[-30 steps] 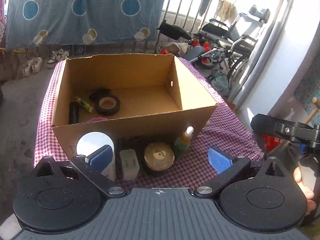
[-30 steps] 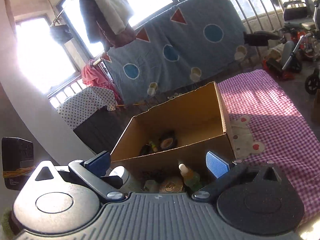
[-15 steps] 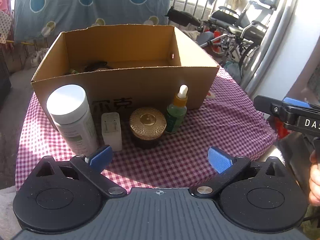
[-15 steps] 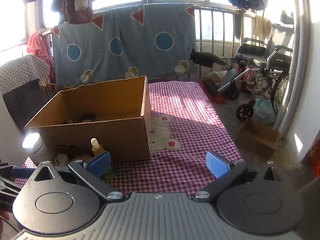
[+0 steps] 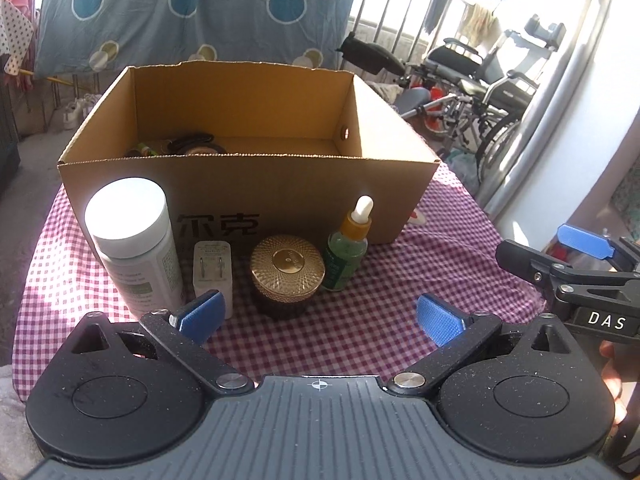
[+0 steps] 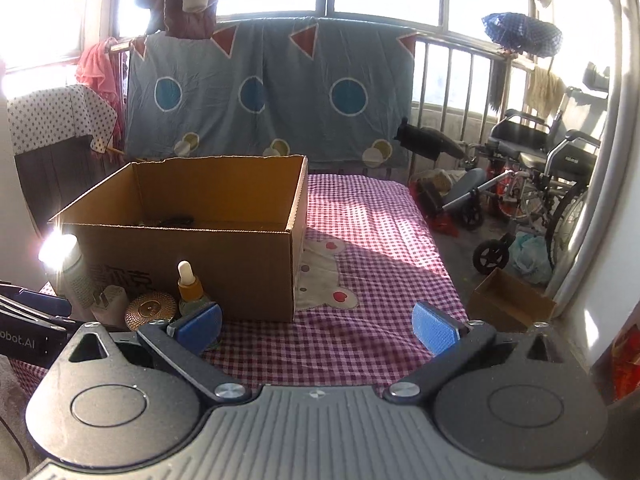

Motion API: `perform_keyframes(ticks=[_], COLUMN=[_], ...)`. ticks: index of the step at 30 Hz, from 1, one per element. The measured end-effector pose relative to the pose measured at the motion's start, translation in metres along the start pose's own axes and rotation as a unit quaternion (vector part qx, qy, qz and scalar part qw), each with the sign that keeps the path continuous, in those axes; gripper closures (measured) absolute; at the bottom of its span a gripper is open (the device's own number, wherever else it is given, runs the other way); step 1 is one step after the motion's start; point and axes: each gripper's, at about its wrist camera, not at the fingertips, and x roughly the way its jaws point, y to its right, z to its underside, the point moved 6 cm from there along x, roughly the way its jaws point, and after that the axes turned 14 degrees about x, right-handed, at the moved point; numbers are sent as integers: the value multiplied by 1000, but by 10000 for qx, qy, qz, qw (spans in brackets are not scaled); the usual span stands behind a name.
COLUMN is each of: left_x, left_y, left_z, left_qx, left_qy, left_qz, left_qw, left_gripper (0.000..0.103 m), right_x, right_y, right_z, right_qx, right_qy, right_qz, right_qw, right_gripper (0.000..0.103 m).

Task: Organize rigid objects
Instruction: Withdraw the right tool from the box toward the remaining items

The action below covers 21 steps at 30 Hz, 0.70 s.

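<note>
Four rigid items stand in a row at centre frame of the left wrist view, just before the open brown cardboard box point(image 5: 248, 200) on the red-and-white checked bench point(image 5: 420, 264): a white-capped cylindrical plastic jar point(image 5: 134, 246), a white square plug adapter point(image 5: 212, 270), a round jar with a patterned gold lid point(image 5: 287, 276) and a green glass dropper bottle with a white bulb point(image 5: 347, 254). A few dark items already lie inside the box, at its left end.

To do the pick well, choose one item, square your tongs on its widest sides and close low on the body, since the tall bottle and the white-capped jar would likely tip if nudged.

Your left tongs point(image 5: 320, 316) are spread and empty, low in the frame just short of the gold-lidded jar, with the adapter by the left pad. Your right tongs point(image 6: 318, 326) are likewise spread and empty, with the row at lower left of that view.
</note>
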Motion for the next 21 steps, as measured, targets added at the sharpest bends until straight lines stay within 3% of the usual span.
perform_keyframes(ticks=[8, 14, 21], left_x=[-2, -9, -5], left_y=[5, 9, 13], left_z=[0, -3, 2], left_qx=[15, 54, 78], left_qy=[200, 636, 514], left_qz=[-42, 217, 410], left_qw=[9998, 9977, 9978], left_gripper=[0, 0, 0], right_x=[-1, -4, -6], right_y=[2, 3, 3], right_z=[-1, -1, -1], right_qx=[258, 384, 501], right_qy=[-92, -96, -100], right_qz=[-322, -444, -568], right_qw=[9991, 9982, 9971], right_gripper=[0, 0, 0])
